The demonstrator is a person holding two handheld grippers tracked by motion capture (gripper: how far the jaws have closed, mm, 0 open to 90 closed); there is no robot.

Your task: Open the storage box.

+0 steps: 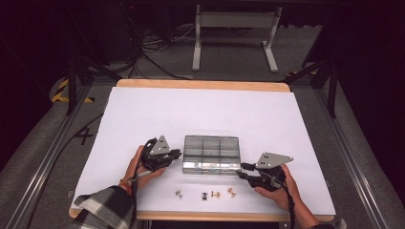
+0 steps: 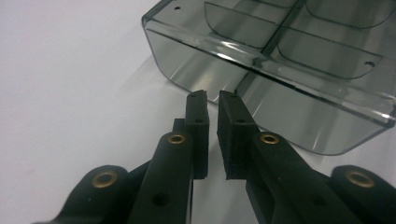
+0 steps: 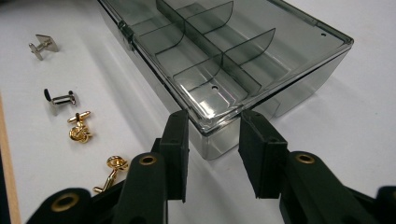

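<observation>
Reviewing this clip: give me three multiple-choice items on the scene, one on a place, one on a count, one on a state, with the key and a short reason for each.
1. Where does the clear compartment box sit relative to the grippers?
A. Between them
B. Left of both
C. At the far edge of the table

2. How many cufflinks lie on the white table in front of the box?
A. Two
B. Four
C. Seven

3. How is the box's lid?
A. Removed
B. Propped upright
C. Closed flat

Key: 1 A, the high view shows the left gripper at its left end and the right gripper at its right corner. 2 B, the right gripper view shows two silver and two gold. 3 C, the lid lies flush over the dividers.
</observation>
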